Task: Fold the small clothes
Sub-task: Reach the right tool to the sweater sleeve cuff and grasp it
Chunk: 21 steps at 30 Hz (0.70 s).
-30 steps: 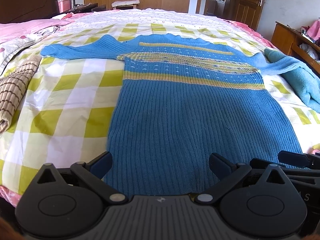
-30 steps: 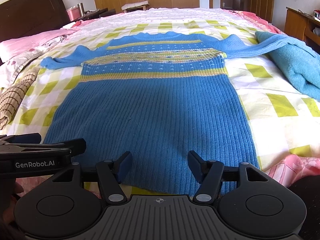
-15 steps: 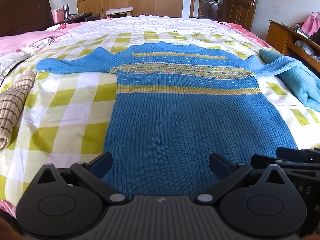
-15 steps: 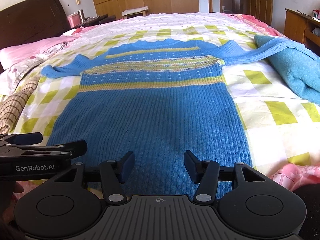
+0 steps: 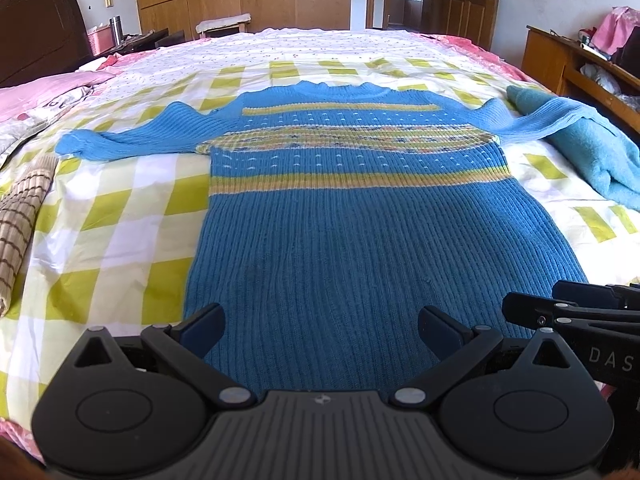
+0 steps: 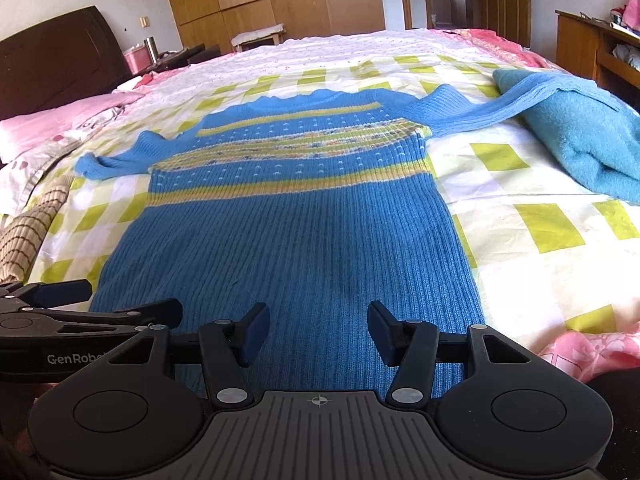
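Note:
A blue ribbed sweater [image 5: 352,232] with yellow stripes lies flat on the bed, collar far, sleeves spread to both sides; it also shows in the right wrist view [image 6: 296,232]. My left gripper [image 5: 320,330] is open and empty, hovering over the sweater's near hem. My right gripper [image 6: 318,330] is open and empty, also over the hem, its jaws a little narrower. The right gripper shows at the right edge of the left wrist view [image 5: 568,312]; the left gripper shows at the left edge of the right wrist view [image 6: 88,310].
The bed has a yellow-and-white checked sheet [image 5: 120,216]. A folded teal garment [image 5: 592,152] lies right, under the sweater's right sleeve. A brown striped cloth [image 5: 20,228] lies left. Pink pillows [image 6: 60,120], a dark headboard, wardrobe and wooden furniture surround the bed.
Both grippers have tilted up and pulled back slightly, showing more of the room. The right gripper's jaws have narrowed a little. The sweater has not moved.

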Available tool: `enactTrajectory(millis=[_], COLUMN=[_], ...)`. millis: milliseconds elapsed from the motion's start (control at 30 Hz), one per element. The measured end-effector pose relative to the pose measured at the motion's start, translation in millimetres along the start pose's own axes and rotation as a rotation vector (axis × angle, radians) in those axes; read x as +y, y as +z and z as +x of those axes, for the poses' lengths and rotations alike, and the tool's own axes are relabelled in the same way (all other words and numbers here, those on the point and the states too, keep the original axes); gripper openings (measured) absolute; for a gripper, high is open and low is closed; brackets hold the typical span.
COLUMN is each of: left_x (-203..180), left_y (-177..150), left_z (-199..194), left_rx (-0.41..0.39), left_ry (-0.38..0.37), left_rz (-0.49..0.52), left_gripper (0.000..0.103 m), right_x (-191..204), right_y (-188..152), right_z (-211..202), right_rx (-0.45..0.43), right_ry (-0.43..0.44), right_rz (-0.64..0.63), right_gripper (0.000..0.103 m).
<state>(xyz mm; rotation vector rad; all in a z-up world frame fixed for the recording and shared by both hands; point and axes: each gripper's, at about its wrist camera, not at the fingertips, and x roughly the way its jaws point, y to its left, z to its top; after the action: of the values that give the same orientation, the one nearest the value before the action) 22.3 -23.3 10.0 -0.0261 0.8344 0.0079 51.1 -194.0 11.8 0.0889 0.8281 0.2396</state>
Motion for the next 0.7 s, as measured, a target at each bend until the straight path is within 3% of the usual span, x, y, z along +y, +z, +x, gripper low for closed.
enactTrajectory(millis=[700], left_x=[-24.7], left_y=[16.2], left_z=[14.5], left_rx=[0.019], left_ry=[-0.013], left_rz=[0.045], left_gripper=[0.103], right_x=[-22.8], right_y=[6.9], right_z=[5.5], right_rx=[-0.013], right_ry=[-0.005], right_rz=[0.034], right_gripper=[0.049])
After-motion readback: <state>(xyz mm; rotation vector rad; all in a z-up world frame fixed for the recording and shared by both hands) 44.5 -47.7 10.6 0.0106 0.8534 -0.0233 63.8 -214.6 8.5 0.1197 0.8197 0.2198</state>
